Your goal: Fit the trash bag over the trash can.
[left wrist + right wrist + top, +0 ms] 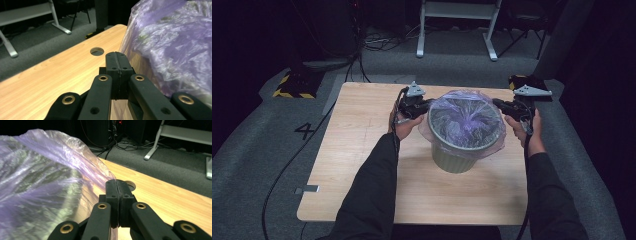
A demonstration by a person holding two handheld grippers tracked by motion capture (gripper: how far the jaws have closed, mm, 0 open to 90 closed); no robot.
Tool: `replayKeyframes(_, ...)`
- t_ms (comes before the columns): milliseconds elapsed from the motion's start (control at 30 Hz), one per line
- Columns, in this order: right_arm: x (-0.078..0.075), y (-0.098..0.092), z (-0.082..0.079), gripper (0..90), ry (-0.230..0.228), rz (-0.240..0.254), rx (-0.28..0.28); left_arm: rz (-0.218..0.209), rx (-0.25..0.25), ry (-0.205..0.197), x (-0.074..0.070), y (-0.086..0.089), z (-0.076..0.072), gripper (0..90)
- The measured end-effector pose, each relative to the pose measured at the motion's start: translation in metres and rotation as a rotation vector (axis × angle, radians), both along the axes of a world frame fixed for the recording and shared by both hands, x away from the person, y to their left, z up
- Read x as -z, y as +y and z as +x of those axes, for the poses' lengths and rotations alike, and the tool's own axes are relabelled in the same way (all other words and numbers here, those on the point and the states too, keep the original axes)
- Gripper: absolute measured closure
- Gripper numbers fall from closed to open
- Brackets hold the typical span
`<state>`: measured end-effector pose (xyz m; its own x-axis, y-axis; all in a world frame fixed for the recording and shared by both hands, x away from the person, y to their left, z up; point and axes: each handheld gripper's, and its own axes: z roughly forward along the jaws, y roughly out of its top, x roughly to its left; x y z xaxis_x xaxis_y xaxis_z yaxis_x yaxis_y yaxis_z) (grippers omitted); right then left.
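We find a green bin (458, 150) standing on the table (357, 150), right of its middle, between the two grippers. A purple bag (464, 117) lines it, and its edge is spread over the rim and puffed up across the mouth.

The left gripper (426, 106) sits at the bin's left rim. In the left gripper view (116, 55) we see its jaws pressed flat together, with the bag (172, 47) bulging close on the right. A thin film of plastic seems to run into the seam between the pads, so we judge it clenched on the bag's edge.

The right gripper (498, 103) sits at the opposite rim. In the right gripper view (116, 183) its jaws are likewise clamped together, and the bag's (47, 175) edge runs straight into the pad tips, pinched there.

A round hole (97, 51) in the tabletop lies just beyond the left gripper. Both hands hold the grippers level with the rim.
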<state>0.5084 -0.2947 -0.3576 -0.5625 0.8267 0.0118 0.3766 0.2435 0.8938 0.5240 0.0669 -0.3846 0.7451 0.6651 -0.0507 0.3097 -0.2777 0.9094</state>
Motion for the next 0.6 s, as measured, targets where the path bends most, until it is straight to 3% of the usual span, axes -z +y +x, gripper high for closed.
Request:
replayKeyframes(233, 0.014, 0.001, 0.002, 89.1, 0.039, 0.012, -0.013, -0.003, -0.002, 0.051, 0.012, 0.002, 0.003, 89.8)
replayKeyframes(400, 0.023, -0.001, 0.002, 89.1, 0.064, 0.007, -0.013, 0.037, -0.015, 0.092, 0.024, 0.003, 0.005, 89.8)
replayKeyframes(600, 0.035, -0.006, 0.000, 88.8, 0.091, 0.019, -0.020, 0.044, -0.002, 0.108, 0.038, 0.008, 0.001, 89.8)
